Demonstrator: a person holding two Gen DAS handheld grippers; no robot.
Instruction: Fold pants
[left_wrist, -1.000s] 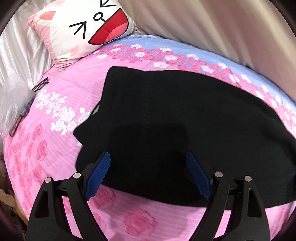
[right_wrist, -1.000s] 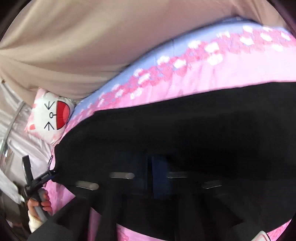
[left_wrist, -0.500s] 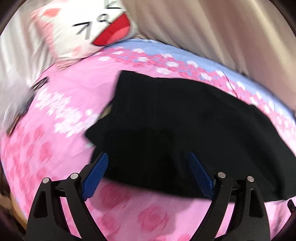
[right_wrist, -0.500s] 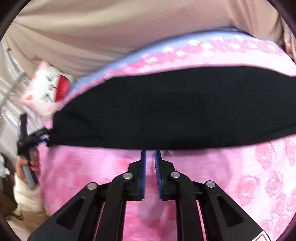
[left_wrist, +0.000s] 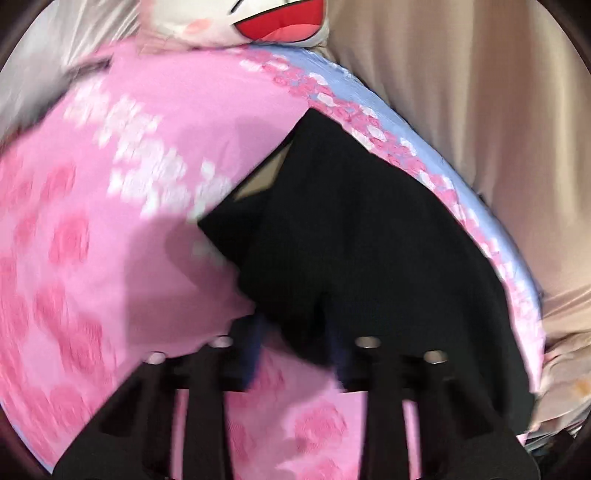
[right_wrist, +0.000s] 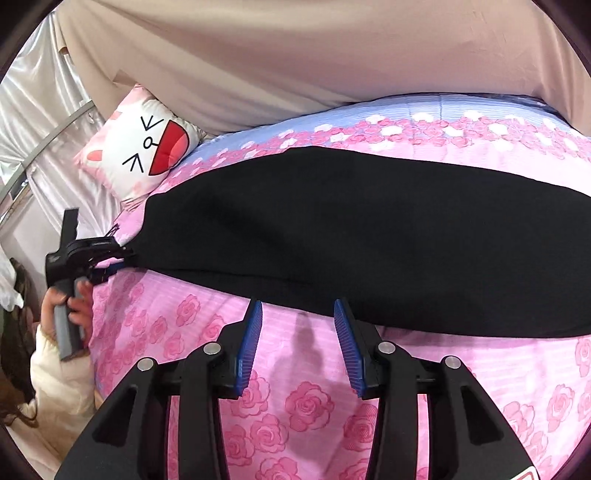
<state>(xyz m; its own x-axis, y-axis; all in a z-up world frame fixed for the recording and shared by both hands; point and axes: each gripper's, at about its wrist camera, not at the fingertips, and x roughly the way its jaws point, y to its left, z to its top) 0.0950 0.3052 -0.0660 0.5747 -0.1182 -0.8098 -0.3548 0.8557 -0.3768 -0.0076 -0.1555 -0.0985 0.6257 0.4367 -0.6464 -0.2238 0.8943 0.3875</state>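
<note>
Black pants (right_wrist: 369, 236) lie flat across the pink rose bedsheet (right_wrist: 295, 406), stretched left to right. In the blurred left wrist view, my left gripper (left_wrist: 295, 339) is at the near corner of the pants (left_wrist: 369, 240), its jaws closing with the black fabric between them. The right wrist view shows that left gripper (right_wrist: 110, 260) clamped at the pants' left end, held by a person's hand (right_wrist: 74, 306). My right gripper (right_wrist: 298, 306) hovers over bare sheet just short of the pants' near edge. Its jaws are opening and nothing is between them.
A white cat-face pillow (right_wrist: 144, 147) lies at the head of the bed, left of the pants. A beige curtain (right_wrist: 295, 55) hangs behind the bed's far edge, and silvery fabric (right_wrist: 44, 110) is at the far left. A cream sleeve (right_wrist: 55, 369) is by the bed's left side.
The left jaws have narrowed around the pants' corner and the left view has rolled and shifted. The right gripper has released the pants, pulled back and opened.
</note>
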